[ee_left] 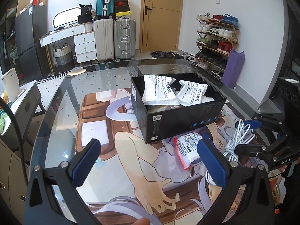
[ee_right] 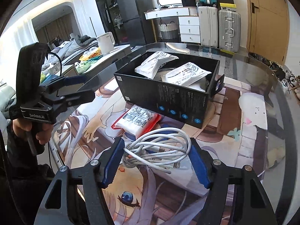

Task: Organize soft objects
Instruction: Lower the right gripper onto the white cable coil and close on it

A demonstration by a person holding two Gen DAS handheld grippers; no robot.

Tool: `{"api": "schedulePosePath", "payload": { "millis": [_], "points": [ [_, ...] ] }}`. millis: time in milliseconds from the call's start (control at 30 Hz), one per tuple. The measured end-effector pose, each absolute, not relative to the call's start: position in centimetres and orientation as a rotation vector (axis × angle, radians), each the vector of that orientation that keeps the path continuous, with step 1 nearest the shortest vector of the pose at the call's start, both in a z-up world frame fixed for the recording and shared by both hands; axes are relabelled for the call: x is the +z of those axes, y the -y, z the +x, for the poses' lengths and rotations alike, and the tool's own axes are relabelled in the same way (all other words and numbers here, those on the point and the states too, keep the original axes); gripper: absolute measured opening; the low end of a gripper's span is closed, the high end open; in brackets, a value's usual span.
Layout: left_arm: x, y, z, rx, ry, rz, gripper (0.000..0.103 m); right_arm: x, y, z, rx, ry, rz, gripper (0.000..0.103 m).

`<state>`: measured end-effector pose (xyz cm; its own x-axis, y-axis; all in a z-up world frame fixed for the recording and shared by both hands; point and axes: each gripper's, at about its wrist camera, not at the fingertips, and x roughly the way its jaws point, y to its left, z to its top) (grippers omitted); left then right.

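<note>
Coiled white charging cable (ee_right: 157, 150) is being straddled by the open right gripper (ee_right: 155, 166) for pickup; the red-edged pouch (ee_right: 137, 121) is lying beside the black box (ee_right: 168, 97), already holding 2 white packets (ee_right: 184, 73); the left gripper (ee_left: 148, 162) is being held open.

- The glass tabletop (ee_left: 61, 101) is glossy and throws back the room.
- The black box (ee_right: 168, 97) looks like matt printed card.
- The white packets (ee_left: 159, 90) inside it look like soft, crinkled film.
- The coiled cable (ee_right: 159, 150) is smooth white plastic.
- The blue finger pads (ee_right: 112, 166) are ribbed and matt.
</note>
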<state>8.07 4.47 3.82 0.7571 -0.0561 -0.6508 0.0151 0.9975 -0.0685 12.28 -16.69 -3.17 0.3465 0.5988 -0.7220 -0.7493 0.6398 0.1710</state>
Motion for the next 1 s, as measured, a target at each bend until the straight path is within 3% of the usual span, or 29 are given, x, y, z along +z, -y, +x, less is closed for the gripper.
{"api": "schedulePosePath", "payload": {
  "millis": [367,800,1000],
  "points": [
    [3.6,-4.1,8.2,-0.051,-0.722,-0.048,0.103,-5.0,18.6,13.9,0.896,-0.922,-0.158,0.070],
    [3.5,-3.8,8.2,-0.054,-0.727,-0.042,0.103,-6.5,17.1,13.3,0.877,-0.939,-0.246,0.088],
    [3.4,-3.8,8.2,-0.057,-0.729,-0.040,0.103,-6.5,16.6,13.4,0.872,-0.924,-0.225,0.089]
  ]
}}
